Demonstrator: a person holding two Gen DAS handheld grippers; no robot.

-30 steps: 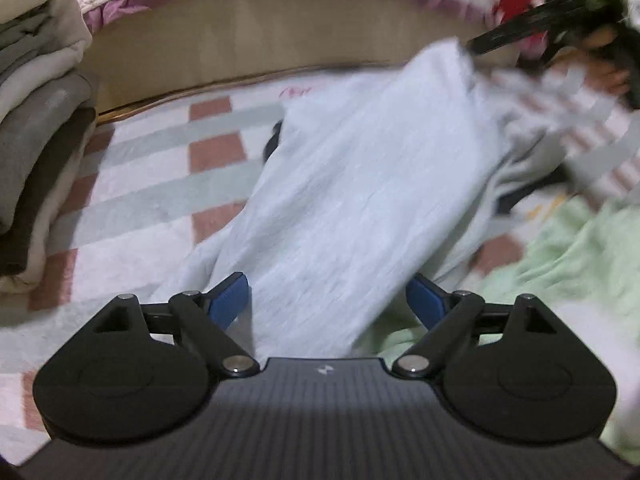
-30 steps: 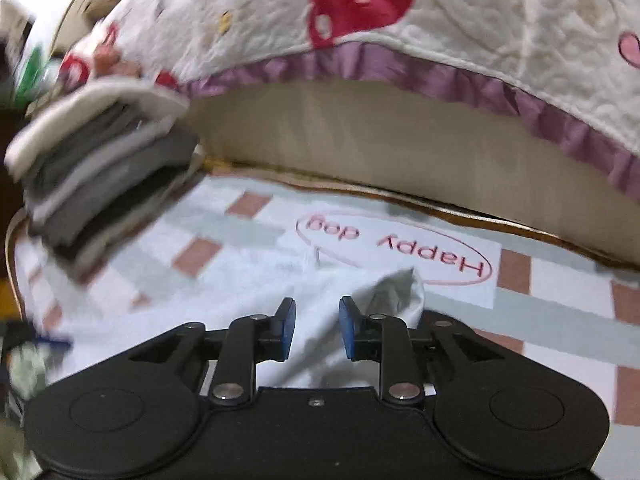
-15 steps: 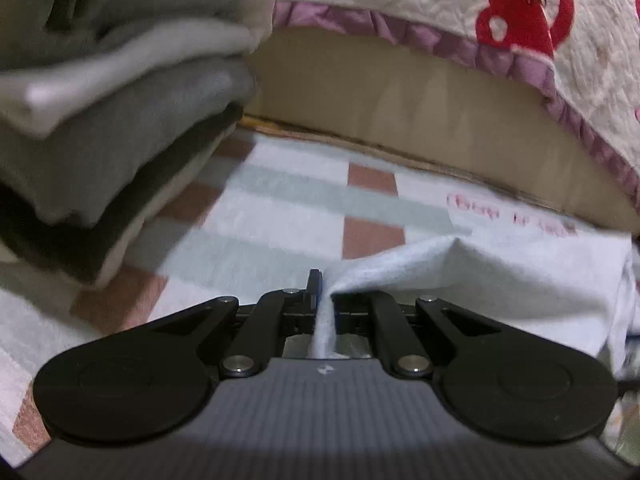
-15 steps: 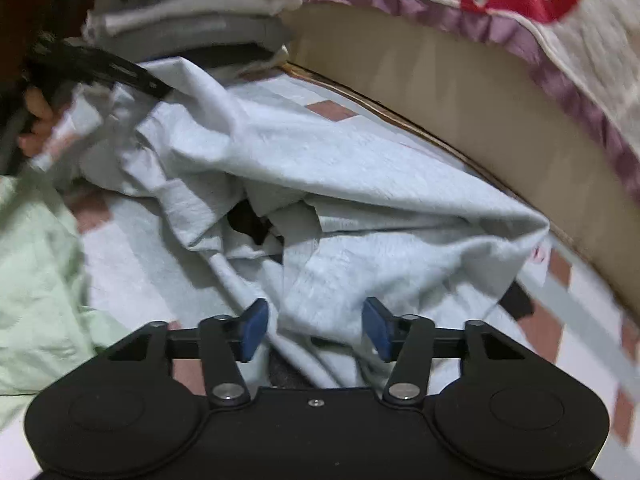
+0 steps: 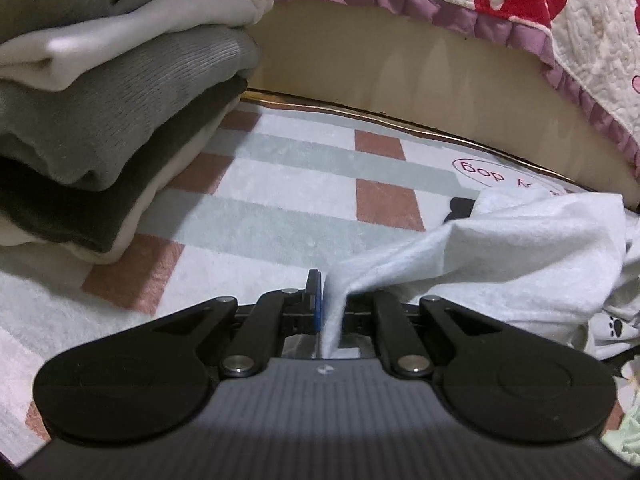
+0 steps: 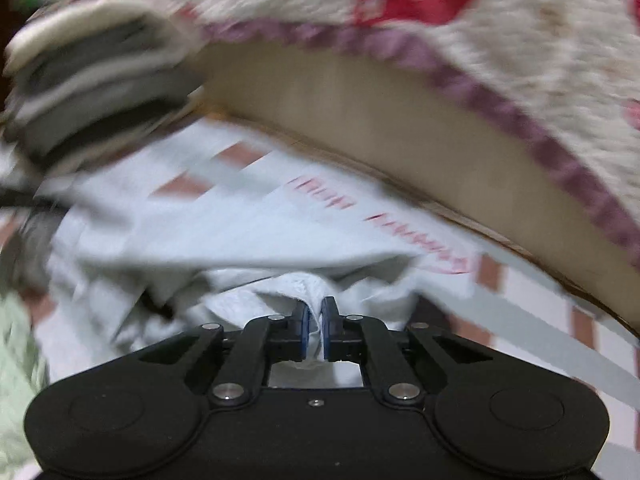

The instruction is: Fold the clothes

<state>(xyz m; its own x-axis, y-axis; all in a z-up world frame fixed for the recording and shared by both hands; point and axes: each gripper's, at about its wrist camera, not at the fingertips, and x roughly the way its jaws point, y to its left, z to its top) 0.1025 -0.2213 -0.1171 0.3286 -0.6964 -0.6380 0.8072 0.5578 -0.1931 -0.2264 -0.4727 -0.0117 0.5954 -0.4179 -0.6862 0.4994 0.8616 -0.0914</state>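
Observation:
A pale blue-grey garment (image 5: 520, 256) lies rumpled on the checked rug (image 5: 280, 200). My left gripper (image 5: 330, 300) is shut on an edge of it, and the cloth runs off to the right. In the blurred right wrist view the same garment (image 6: 248, 240) spreads ahead, and my right gripper (image 6: 315, 320) is shut on a fold of it. A small paw print shows on the cloth at the right (image 5: 614, 326).
A stack of folded grey and cream clothes (image 5: 104, 120) stands at the left, also in the right wrist view (image 6: 88, 92). A bed side with a purple-trimmed quilt (image 5: 520, 12) runs along the back. Pale green cloth (image 6: 16, 360) lies at the left.
The right gripper was open over the garment and has shut on a fold; its view swings fast. The left gripper keeps its hold and has come a little closer to the clothes stack.

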